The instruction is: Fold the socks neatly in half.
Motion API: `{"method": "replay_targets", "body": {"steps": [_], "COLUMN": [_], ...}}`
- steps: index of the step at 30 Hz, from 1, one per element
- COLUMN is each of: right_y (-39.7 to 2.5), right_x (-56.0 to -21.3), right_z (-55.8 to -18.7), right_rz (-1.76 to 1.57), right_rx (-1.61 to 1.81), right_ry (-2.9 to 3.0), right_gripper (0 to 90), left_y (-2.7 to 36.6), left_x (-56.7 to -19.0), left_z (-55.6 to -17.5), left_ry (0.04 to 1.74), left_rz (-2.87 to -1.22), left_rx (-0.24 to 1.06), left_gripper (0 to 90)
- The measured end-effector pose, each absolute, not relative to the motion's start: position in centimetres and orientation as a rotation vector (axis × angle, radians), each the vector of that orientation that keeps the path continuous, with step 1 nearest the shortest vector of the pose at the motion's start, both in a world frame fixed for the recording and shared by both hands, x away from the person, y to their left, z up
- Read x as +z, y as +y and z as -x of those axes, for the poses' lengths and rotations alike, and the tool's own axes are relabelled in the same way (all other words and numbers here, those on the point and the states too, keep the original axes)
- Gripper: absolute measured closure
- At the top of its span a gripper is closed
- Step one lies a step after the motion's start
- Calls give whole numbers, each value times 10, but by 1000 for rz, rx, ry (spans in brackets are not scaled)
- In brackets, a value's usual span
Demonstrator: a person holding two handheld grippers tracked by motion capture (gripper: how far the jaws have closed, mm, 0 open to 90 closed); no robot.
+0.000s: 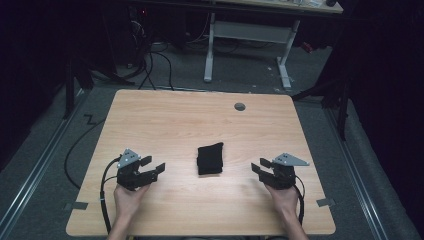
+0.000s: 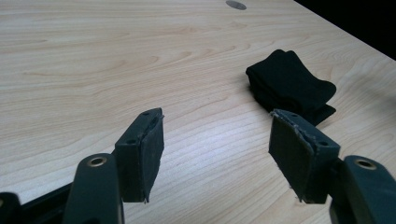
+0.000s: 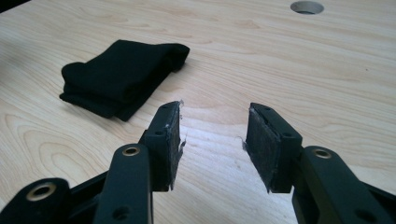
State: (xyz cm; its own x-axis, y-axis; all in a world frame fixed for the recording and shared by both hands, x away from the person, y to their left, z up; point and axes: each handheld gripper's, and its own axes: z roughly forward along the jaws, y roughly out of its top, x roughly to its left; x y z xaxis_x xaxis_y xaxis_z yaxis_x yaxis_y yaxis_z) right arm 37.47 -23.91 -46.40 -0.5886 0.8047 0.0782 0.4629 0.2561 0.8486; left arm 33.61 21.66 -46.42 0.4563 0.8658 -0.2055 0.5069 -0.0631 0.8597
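— Where's the cloth point(image 1: 210, 158)?
— Folded, mid-bench point(image 1: 165, 115), between my grippers, touching neither.
— Jaws?
— Left gripper point(image 1: 152, 166) wide and empty; right gripper point(image 1: 259, 167) parted a bit less, empty too.

- a folded black cloth point(image 1: 210, 159) lay near the middle of the wooden bench point(image 1: 200, 115).
- the left gripper point(image 1: 150, 167) sat left of the cloth, jaws apart.
- the right gripper point(image 1: 260, 167) sat right of it, jaws apart.
- neither gripper touched the cloth.
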Motion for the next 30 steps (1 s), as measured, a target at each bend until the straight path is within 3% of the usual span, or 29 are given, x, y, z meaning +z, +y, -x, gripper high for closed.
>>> {"method": "replay_targets", "body": {"steps": [30], "right_y": [-259], "right_x": [-490], "right_z": [-380], "right_rz": [-1253], "right_rx": [1147], "right_ry": [2142], "right_gripper": [553], "left_y": [239], "left_x": [-496], "left_z": [-341], "left_ry": [1379], "left_rz": [-1751], "left_rx": [552], "left_gripper": [349]}}
